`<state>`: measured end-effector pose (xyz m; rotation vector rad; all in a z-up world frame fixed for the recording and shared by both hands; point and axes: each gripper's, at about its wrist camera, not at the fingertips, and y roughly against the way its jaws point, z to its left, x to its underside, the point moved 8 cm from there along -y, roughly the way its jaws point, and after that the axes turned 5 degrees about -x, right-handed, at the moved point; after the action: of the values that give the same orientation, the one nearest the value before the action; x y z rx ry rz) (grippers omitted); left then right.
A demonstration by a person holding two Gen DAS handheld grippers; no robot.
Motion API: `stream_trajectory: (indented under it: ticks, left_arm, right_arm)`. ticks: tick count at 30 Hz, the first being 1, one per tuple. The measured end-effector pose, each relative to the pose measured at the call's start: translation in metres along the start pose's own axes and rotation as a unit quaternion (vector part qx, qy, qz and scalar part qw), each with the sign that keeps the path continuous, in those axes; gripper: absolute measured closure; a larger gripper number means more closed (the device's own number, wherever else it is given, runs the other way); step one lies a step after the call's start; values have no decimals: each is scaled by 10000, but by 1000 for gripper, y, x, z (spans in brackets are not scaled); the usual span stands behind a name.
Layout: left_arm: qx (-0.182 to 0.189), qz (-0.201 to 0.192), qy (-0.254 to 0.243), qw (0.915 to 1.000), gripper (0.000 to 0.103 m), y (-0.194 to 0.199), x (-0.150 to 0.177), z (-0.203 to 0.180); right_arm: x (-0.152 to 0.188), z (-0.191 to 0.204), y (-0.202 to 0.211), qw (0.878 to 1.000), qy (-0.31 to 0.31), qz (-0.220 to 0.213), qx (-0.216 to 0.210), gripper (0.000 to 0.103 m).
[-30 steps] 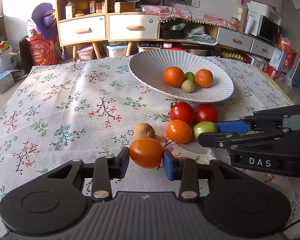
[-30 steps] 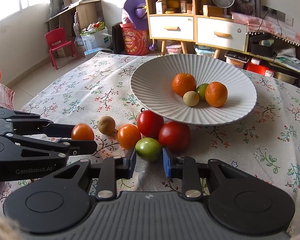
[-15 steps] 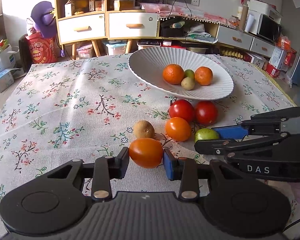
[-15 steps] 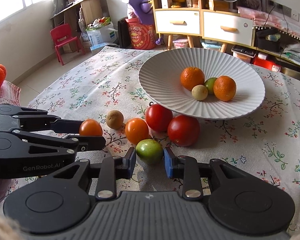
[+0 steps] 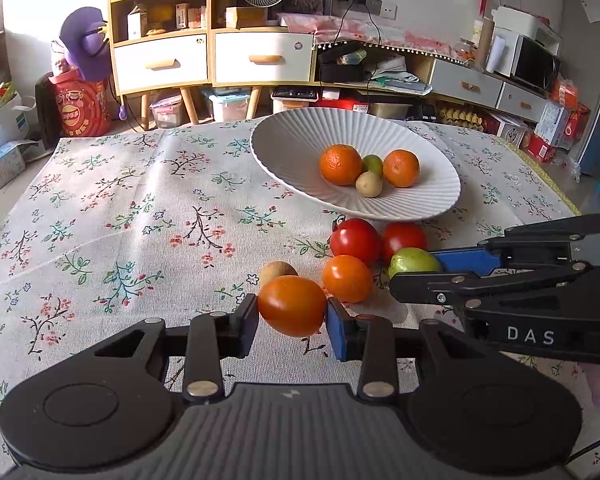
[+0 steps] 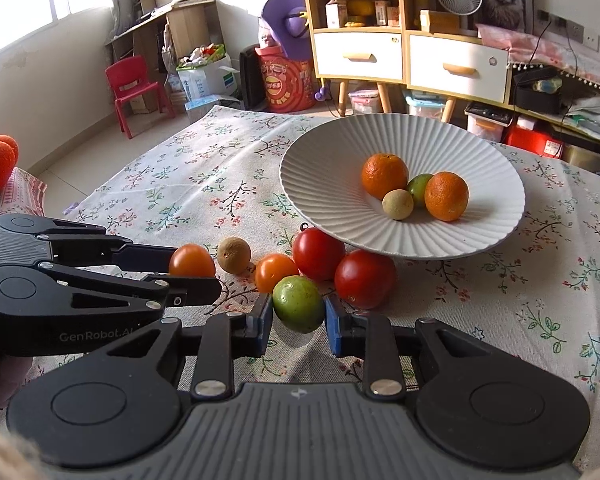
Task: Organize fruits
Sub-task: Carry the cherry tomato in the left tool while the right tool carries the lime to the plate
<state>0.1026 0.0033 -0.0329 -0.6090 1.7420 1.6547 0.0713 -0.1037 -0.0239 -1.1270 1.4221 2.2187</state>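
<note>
My left gripper [image 5: 292,316] is shut on an orange tomato [image 5: 291,305] and holds it above the cloth; it also shows in the right wrist view [image 6: 191,261]. My right gripper [image 6: 298,316] is shut on a green fruit [image 6: 298,303], seen from the side in the left wrist view [image 5: 414,261]. On the cloth lie two red tomatoes [image 5: 355,240], an orange tomato [image 5: 347,278] and a small brown fruit [image 5: 277,270]. The white ribbed bowl [image 5: 296,148] holds two oranges [image 5: 340,164], a green fruit and a small pale fruit [image 5: 369,184].
The floral tablecloth [image 5: 140,208] covers the table. Behind the table stand a wooden drawer cabinet [image 5: 212,56], storage boxes and a red bin [image 5: 80,108]. A red child's chair [image 6: 130,90] stands on the floor at the left.
Both grippers have lifted their fruits off the cloth and moved slightly forward towards the bowl. The green fruit now hangs above the table.
</note>
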Motion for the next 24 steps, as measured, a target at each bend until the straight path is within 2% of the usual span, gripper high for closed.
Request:
stream_trajectory:
  ticks: [12, 24]
  left_arm:
    - [226, -308, -70, 9992, 73, 3, -29, -26]
    - [255, -273, -384, 9986, 73, -31, -53, -40]
  right_arm:
    - [-26, -37, 11, 9976, -411, -402, 373, 78]
    - [-35, -71, 0, 9967, -638, -339, 357, 78]
